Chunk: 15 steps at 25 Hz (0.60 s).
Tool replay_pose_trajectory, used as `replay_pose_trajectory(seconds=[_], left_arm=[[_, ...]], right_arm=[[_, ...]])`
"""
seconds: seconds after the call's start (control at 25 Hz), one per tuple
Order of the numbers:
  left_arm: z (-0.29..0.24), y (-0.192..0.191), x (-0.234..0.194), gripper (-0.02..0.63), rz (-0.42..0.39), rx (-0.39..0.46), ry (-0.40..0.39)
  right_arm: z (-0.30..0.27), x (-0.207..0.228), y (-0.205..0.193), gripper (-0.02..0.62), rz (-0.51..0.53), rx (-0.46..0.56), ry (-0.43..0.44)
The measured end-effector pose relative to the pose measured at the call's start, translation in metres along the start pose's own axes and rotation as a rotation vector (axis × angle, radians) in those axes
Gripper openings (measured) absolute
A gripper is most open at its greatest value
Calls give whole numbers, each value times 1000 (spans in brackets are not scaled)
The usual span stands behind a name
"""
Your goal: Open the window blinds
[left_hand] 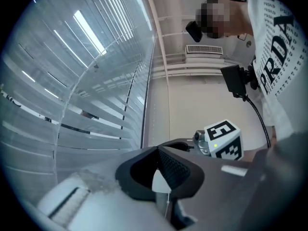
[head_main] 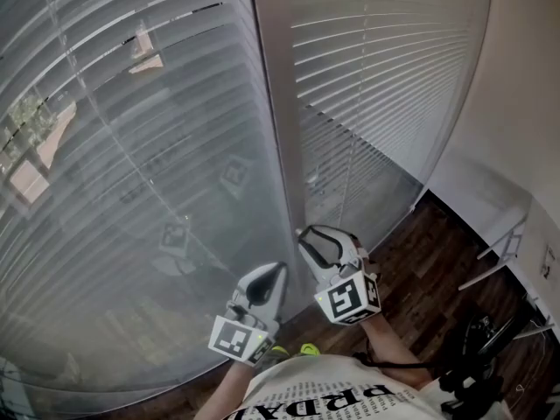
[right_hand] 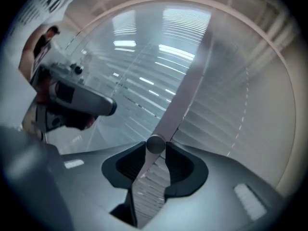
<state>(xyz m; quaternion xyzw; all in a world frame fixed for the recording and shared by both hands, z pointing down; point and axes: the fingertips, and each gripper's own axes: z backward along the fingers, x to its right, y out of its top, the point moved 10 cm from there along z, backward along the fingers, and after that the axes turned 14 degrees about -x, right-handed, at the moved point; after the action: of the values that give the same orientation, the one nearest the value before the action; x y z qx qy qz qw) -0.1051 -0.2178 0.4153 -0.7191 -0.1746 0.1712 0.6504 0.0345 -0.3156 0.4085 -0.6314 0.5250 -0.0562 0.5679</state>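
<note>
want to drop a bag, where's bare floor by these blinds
Bare dark wooden floor lies between the right white slatted blind and the white metal rack. Crowded: black tripod bottom right; left gripper and right gripper at the white frame post.

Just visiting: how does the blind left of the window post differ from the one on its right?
The left blind looks grey and see-through: a building and a tree show through it; the right blind is bright white, with thin lines of light between slats. The left blind faintly mirrors the marker cubes; the right blind shows no clear reflection. Both have horizontal slats.
</note>
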Motion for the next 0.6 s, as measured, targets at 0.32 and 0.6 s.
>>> replay_pose_trajectory(seconds=[0.32,0.6], left_arm=[[-1,-2,1,-9,0,9,6],[0,-5,-1,-9,6,-4,29]], right_arm=[[2,-9,6,129,453,-80,-153],[-3,-15,7,143,524,-96,-159]])
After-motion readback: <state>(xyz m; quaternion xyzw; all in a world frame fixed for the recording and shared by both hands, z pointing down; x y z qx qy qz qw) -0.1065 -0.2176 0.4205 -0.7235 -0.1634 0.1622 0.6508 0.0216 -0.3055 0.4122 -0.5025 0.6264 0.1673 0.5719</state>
